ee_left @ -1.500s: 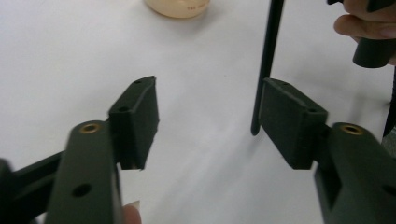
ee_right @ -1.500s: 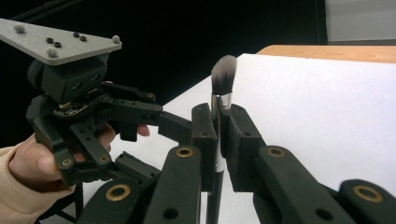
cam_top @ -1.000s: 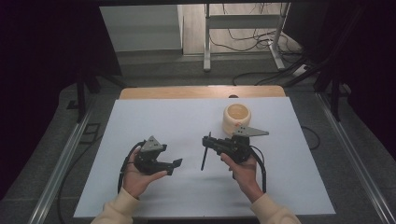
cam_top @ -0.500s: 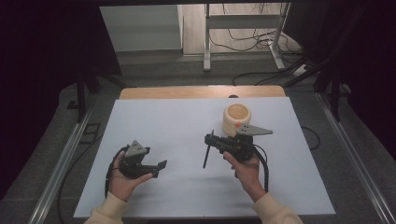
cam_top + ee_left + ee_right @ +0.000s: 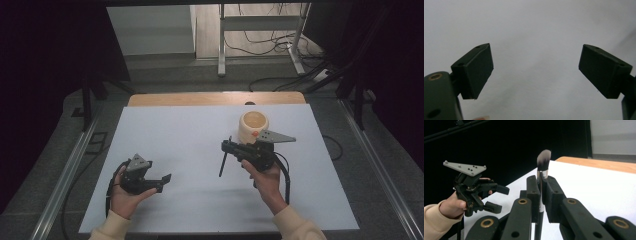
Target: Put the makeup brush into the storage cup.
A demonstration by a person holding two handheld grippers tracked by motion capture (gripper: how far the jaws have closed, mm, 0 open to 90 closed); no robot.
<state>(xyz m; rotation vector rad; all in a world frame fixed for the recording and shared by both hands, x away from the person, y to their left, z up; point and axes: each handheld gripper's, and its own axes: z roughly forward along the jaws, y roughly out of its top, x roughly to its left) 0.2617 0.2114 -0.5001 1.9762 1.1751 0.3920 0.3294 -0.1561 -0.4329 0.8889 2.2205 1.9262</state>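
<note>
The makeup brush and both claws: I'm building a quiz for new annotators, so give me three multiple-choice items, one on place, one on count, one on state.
1. Where is the cream cup on the white table?
A. beside the left claw
B. just beyond the right claw
C. at the near edge

2. How many cups stand on the table?
A. one
B. two
C. three

3. What state is the left claw in?
A. shut on a brush
B. shut on nothing
C. open, with nothing in it

Answers:
1. B, the cup stands right behind the right claw in the high view.
2. A, a single cup is there.
3. C, its jaws stand wide apart over bare table, while the right claw grips the makeup brush.
</note>
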